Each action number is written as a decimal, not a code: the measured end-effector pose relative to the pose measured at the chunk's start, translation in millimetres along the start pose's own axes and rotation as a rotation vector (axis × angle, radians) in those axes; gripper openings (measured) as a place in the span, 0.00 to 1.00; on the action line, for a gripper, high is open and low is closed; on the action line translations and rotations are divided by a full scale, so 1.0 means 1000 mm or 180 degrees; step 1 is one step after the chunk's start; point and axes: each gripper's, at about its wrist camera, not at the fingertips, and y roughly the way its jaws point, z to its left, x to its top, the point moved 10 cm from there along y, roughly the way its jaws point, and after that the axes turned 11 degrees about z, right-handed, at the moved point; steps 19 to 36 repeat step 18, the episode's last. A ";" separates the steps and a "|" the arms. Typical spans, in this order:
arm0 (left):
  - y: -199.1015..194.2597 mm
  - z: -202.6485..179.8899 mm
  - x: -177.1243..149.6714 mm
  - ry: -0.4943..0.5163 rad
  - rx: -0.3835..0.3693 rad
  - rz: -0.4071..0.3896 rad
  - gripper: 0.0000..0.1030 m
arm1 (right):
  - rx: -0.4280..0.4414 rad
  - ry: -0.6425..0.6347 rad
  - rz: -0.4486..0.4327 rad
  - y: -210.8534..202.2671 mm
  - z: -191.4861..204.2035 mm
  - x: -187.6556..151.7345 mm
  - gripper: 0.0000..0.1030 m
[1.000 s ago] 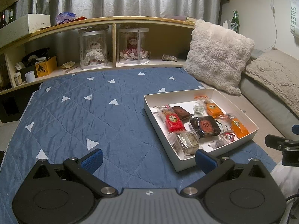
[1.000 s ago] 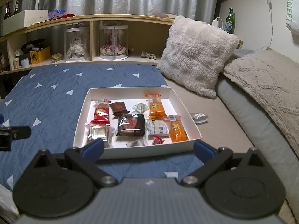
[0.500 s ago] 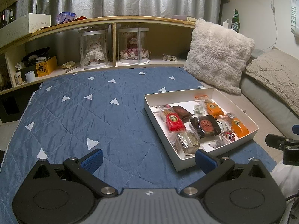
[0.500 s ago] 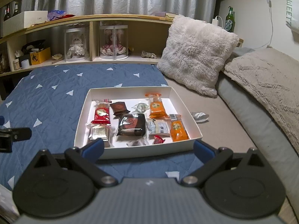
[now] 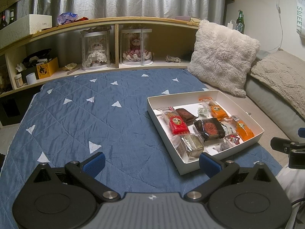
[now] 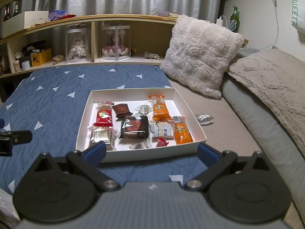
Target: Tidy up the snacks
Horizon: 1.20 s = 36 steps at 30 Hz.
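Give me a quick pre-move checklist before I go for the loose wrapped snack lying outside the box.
1. Right gripper open and empty: ok.
2. Left gripper open and empty: ok.
3. Silver snack in view on the beige sheet, right of the box: ok.
4. Path to it free of the furry pillow: ok.
5. Free space in the box beside the orange packs: ok.
6. What the snack is: cannot tell.

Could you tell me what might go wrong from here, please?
The silver wrapped snack lies outside the white box on the grey sheet and could be missed. The packets inside crowd together, so the open right hand-held gripper might pinch two. The soft quilt may let the box shift.
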 end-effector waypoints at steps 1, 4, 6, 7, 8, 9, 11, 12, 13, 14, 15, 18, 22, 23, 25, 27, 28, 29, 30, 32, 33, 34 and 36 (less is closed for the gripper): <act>0.000 0.000 0.000 -0.0001 0.0000 0.0001 1.00 | 0.0000 0.0000 0.0000 0.000 0.000 0.000 0.99; 0.000 0.000 0.000 -0.0004 0.0001 0.0003 1.00 | -0.0001 0.0000 0.0000 0.000 0.000 0.000 0.99; 0.000 0.001 -0.001 -0.0011 0.0004 0.0008 1.00 | 0.0001 0.0002 0.0001 0.000 0.000 0.000 0.99; 0.000 0.001 -0.001 -0.0015 0.0007 0.0008 1.00 | 0.0000 0.0002 0.0001 0.000 0.000 0.000 0.99; 0.000 0.001 -0.001 -0.0013 0.0012 0.0007 1.00 | 0.0001 0.0002 0.0001 0.000 0.000 0.000 0.99; 0.000 0.001 -0.001 -0.0010 0.0019 0.0004 1.00 | 0.0003 0.0003 0.0002 0.000 0.000 0.000 0.99; 0.000 0.001 -0.001 -0.0011 0.0029 0.0002 1.00 | 0.0004 0.0010 0.0004 0.000 0.001 -0.001 0.99; 0.000 0.001 -0.001 -0.0012 0.0028 0.0004 1.00 | 0.0003 0.0009 0.0004 0.000 0.001 -0.001 0.99; 0.000 0.001 -0.001 -0.0012 0.0026 0.0004 1.00 | 0.0003 0.0012 0.0005 0.000 0.002 -0.001 0.99; 0.000 0.001 -0.001 -0.0013 0.0028 0.0003 1.00 | 0.0004 0.0012 0.0005 0.000 0.001 -0.001 0.99; 0.000 0.001 -0.001 -0.0012 0.0027 0.0003 1.00 | 0.0004 0.0012 0.0005 0.000 0.001 -0.001 0.99; 0.000 0.000 -0.001 -0.0019 0.0031 0.0006 1.00 | 0.0002 0.0020 0.0007 0.000 0.003 -0.002 0.99; 0.000 0.000 -0.001 -0.0019 0.0031 0.0006 1.00 | 0.0002 0.0020 0.0007 0.000 0.003 -0.002 0.99; 0.000 0.000 -0.001 -0.0019 0.0031 0.0006 1.00 | 0.0002 0.0020 0.0007 0.000 0.003 -0.002 0.99; 0.000 0.000 -0.001 -0.0019 0.0031 0.0006 1.00 | 0.0002 0.0020 0.0007 0.000 0.003 -0.002 0.99; 0.000 0.000 -0.001 -0.0019 0.0031 0.0006 1.00 | 0.0002 0.0020 0.0007 0.000 0.003 -0.002 0.99; 0.000 0.000 -0.001 -0.0019 0.0031 0.0006 1.00 | 0.0002 0.0020 0.0007 0.000 0.003 -0.002 0.99; 0.000 0.000 -0.001 -0.0019 0.0031 0.0006 1.00 | 0.0002 0.0020 0.0007 0.000 0.003 -0.002 0.99; 0.000 0.000 -0.001 -0.0019 0.0031 0.0006 1.00 | 0.0002 0.0020 0.0007 0.000 0.003 -0.002 0.99; 0.000 0.000 -0.001 -0.0019 0.0031 0.0006 1.00 | 0.0002 0.0020 0.0007 0.000 0.003 -0.002 0.99; 0.000 0.000 -0.001 -0.0019 0.0031 0.0006 1.00 | 0.0002 0.0020 0.0007 0.000 0.003 -0.002 0.99; 0.000 0.000 -0.001 -0.0019 0.0031 0.0006 1.00 | 0.0002 0.0020 0.0007 0.000 0.003 -0.002 0.99; 0.000 0.000 -0.001 -0.0019 0.0031 0.0006 1.00 | 0.0002 0.0020 0.0007 0.000 0.003 -0.002 0.99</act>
